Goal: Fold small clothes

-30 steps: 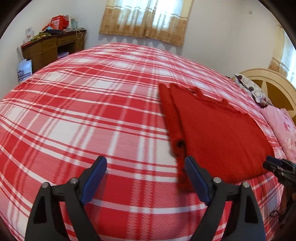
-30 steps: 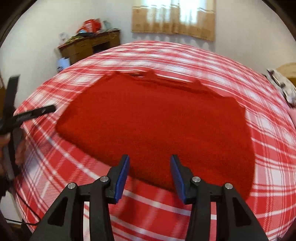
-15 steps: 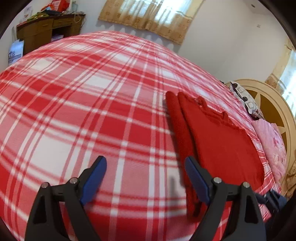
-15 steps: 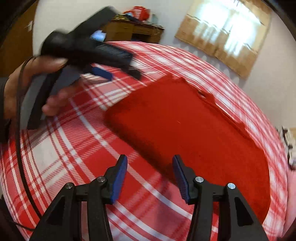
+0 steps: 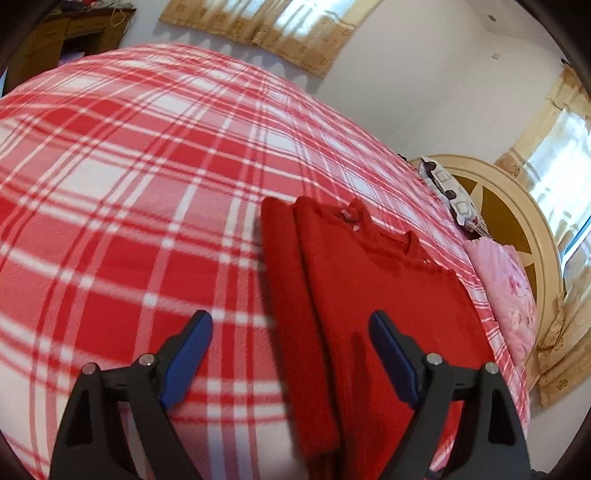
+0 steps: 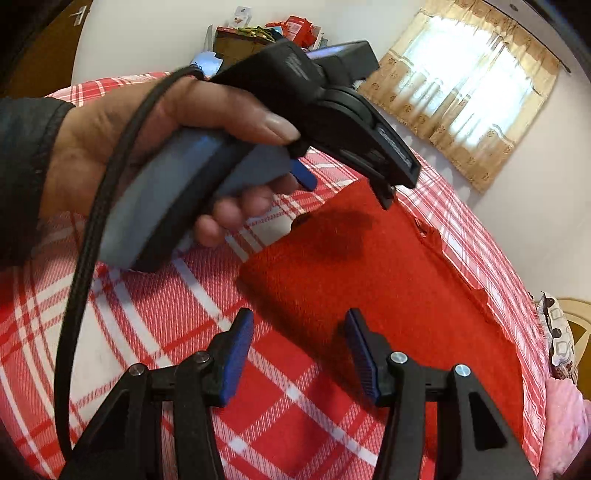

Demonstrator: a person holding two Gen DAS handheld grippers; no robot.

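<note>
1. Left wrist view: the left gripper (image 5: 290, 354), black frame with blue finger pads (image 5: 186, 360), is seen released, jaws spread wide, nothing between them.
2. The red knitted sweater (image 5: 373, 295) is laid flat on the red-and-white plaid bedspread (image 5: 129, 192). A narrow strip along its left edge appears folded lengthwise. The neckline points away from the camera.
3. The left edge strip of the sweater is framed between the pads; the right pad is seen over the body of the sweater. Contact cannot be told.
4. A pink floral pillow (image 5: 506, 295) and a cream round wooden headboard (image 5: 532, 236) are seen at the right, beyond the sweater. Beige curtains (image 5: 280, 29) are hung on the far wall.
5. Right wrist view: the right gripper (image 6: 299, 354) is also released, jaws apart, empty, held above the near corner of the sweater (image 6: 388, 280).
6. The left gripper (image 6: 306, 177) is seen in the person's left hand (image 6: 155, 147), raised over the far-left part of the sweater; a shadow is cast on the fabric below it. A black cable (image 6: 92, 229) is run across the hand.
7. A cluttered wooden desk (image 6: 240, 40) is visible at the far wall.
</note>
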